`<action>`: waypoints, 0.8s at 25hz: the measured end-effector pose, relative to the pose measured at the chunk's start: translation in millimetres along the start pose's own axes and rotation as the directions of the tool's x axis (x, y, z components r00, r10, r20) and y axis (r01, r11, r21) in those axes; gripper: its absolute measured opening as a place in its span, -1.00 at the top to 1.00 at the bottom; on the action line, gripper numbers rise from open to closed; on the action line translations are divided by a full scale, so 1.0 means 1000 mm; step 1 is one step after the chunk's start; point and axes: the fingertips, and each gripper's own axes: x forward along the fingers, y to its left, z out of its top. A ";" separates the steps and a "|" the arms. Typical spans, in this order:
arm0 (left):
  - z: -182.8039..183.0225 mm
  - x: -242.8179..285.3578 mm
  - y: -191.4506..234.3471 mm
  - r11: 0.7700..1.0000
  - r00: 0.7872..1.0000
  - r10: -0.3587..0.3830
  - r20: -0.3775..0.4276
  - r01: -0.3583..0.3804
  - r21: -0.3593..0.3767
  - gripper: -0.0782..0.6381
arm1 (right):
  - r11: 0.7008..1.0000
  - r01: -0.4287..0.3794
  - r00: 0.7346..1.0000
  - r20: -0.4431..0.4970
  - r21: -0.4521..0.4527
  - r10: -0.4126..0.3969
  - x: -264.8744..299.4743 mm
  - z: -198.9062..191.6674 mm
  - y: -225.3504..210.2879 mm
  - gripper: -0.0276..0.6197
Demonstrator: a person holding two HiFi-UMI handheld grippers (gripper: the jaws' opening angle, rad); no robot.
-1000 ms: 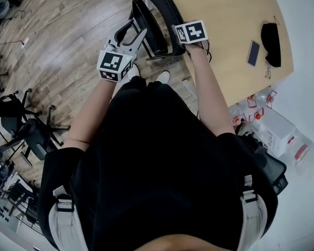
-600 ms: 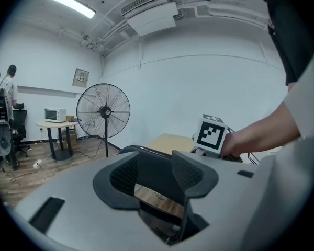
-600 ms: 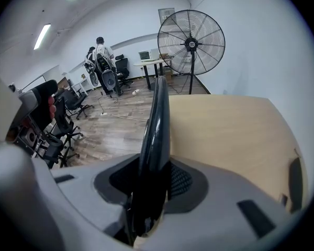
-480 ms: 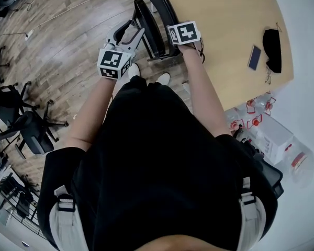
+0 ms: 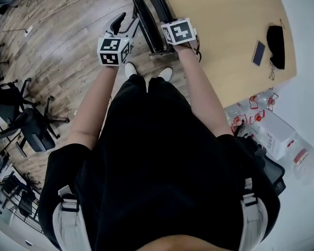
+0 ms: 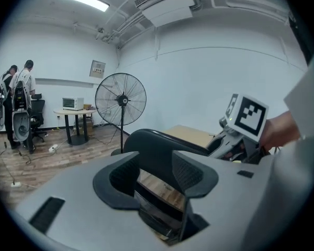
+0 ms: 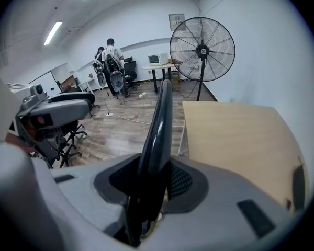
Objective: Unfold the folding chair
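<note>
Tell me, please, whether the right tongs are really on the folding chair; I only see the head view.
Observer: Yes. In the right gripper view, a thin black panel of the folding chair stands edge-on between the right tongs, clamped.
Operator: And the other side?
Observer: The left tongs hold a broader black part of the chair.
Operator: Is anyone else around?
Observer: Two people stand far across the room, left of a pedestal fan.
</note>
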 end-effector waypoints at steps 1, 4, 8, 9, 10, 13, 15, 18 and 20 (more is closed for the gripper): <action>-0.006 0.003 0.007 1.000 1.000 0.003 -0.015 -0.003 -0.014 0.25 | 1.000 0.004 1.000 -0.001 0.000 -0.004 0.001 0.001 0.004 0.53; -0.022 0.015 0.024 0.999 0.999 0.001 -0.048 -0.003 -0.047 0.25 | 1.000 0.018 1.000 0.000 0.002 -0.018 0.002 0.004 0.013 0.53; -0.040 0.031 0.039 0.997 0.997 -0.011 -0.079 0.005 -0.074 0.25 | 0.999 0.041 0.999 -0.001 0.000 -0.041 0.004 0.006 0.023 0.53; -0.045 0.036 0.043 0.997 0.996 -0.012 -0.089 0.004 -0.082 0.25 | 0.999 0.046 0.999 -0.001 -0.002 -0.046 0.005 0.007 0.025 0.53; -0.051 0.040 0.046 0.996 0.995 -0.012 -0.101 0.002 -0.092 0.25 | 0.999 0.050 0.999 -0.002 -0.002 -0.050 0.005 0.007 0.027 0.53; -0.068 0.054 0.055 0.992 0.990 -0.007 -0.138 -0.011 -0.127 0.25 | 0.998 0.063 0.998 -0.005 0.001 -0.063 0.006 0.007 0.032 0.53; -0.081 0.062 0.061 0.987 0.986 -0.002 -0.164 -0.025 -0.158 0.25 | 0.998 0.069 0.998 -0.002 0.002 -0.069 0.007 0.008 0.036 0.53; -0.101 0.075 0.072 0.972 0.979 0.002 -0.205 -0.050 -0.231 0.24 | 0.997 0.075 0.997 0.000 -0.003 -0.075 0.009 0.010 0.043 0.53; -0.115 0.083 0.078 0.955 0.973 0.005 -0.231 -0.074 -0.288 0.23 | 0.997 0.078 0.997 0.001 -0.012 -0.078 0.009 0.012 0.047 0.53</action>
